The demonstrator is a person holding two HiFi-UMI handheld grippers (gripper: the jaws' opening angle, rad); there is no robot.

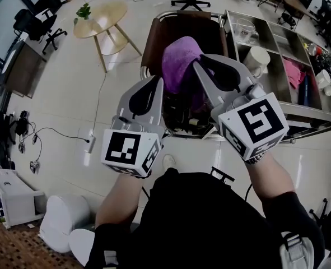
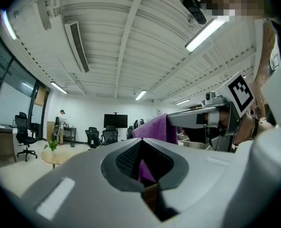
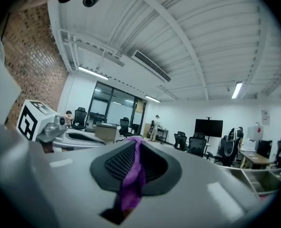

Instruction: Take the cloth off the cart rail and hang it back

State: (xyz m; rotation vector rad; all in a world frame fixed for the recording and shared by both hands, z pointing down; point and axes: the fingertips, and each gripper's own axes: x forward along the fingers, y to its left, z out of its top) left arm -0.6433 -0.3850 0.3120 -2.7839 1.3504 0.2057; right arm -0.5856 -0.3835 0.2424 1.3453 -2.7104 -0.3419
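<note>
I have the purple cloth (image 1: 179, 60) pinched from both sides: the left tool (image 1: 155, 88) is clamped on one edge, the right tool (image 1: 201, 72) on another. It hangs between them beside the cart (image 1: 313, 115), seemingly clear of the rail, though my tools hide its underside.

The cloth (image 1: 179, 66) is a purple textile, soft, fuzzy and matt. The shells of the left gripper (image 1: 155, 88) and the right gripper (image 1: 213, 66) look like smooth matt grey plastic, with black ribbed pads (image 3: 117, 164). The cart (image 1: 302, 115) is shiny metal, the floor (image 1: 70, 94) glossy, the round table (image 1: 101, 18) pale wood.
</note>
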